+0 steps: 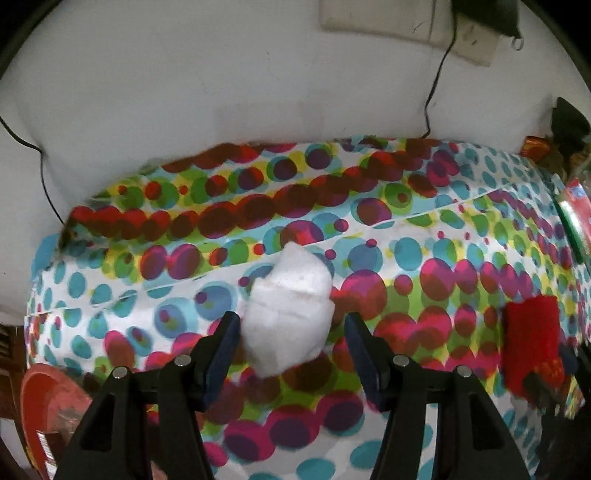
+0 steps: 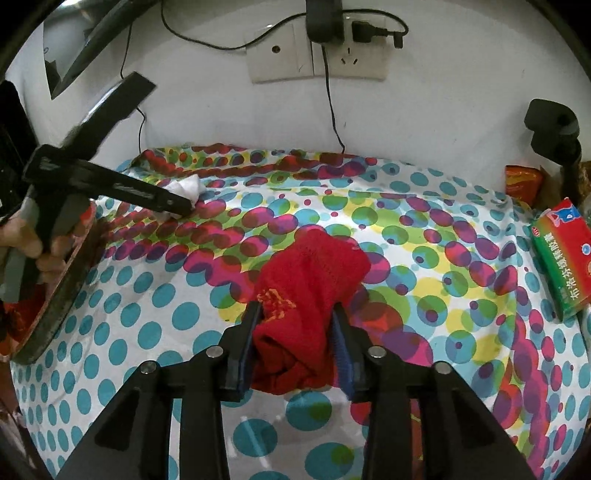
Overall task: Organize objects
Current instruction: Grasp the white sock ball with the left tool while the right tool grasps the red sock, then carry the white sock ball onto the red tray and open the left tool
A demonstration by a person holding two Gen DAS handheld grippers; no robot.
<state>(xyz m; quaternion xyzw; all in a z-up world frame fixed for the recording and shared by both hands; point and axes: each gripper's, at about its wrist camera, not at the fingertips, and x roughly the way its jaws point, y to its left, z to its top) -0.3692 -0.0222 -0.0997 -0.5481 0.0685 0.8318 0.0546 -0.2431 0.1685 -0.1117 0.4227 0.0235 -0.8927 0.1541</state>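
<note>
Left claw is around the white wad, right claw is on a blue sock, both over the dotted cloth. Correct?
Not quite: the sock in the right claw is red, as the right wrist view shows. The left claw does sit around the white wad, over the dotted cloth.

A: What's behind the tabletop (image 2: 155,332)?
B: A white wall (image 2: 443,110), with a socket plate (image 2: 317,55) and a black charger (image 2: 325,18) plugged in; black cables (image 2: 332,110) hang down.
A: And the covering?
B: A cloth (image 1: 424,240) of coloured dots: teal, red, green, magenta. Light is dim and even.
</note>
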